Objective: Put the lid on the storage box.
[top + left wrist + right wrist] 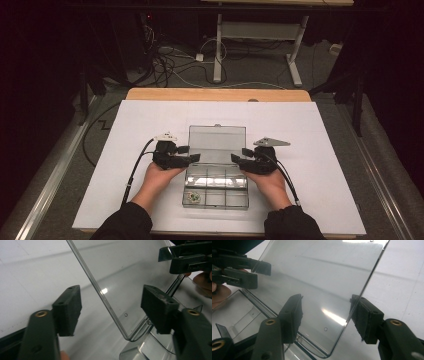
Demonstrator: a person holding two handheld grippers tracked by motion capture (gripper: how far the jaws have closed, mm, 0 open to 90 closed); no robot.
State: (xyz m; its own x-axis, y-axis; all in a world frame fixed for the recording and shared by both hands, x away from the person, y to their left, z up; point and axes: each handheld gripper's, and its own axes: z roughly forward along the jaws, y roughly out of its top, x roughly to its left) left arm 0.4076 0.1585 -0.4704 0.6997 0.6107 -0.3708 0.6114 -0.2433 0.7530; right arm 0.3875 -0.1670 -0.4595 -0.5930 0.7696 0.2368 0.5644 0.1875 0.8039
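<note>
A white sheet [150, 125] covers the wooden table [217, 94]; grey carpet floor [250, 70] lies beyond, strewn with cables [170, 62]. A white-framed desk [260, 30] stands at the rear; surroundings are dark, light falling mainly on the table.

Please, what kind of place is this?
Probably a lab or recording workspace: a wooden table covered by a white sheet, loose cables on the floor behind, and another desk frame. A clear compartment box lies open.

One clear plastic compartment box [216, 192] with an open hinged lid [217, 138] sits at centre frame on one white sheet [320, 150]. Two black two-jaw grippers are present: the left gripper [189, 153] and the right gripper [241, 154]. One small round greenish item [193, 197] lies in the box's lower-left compartment.
</note>
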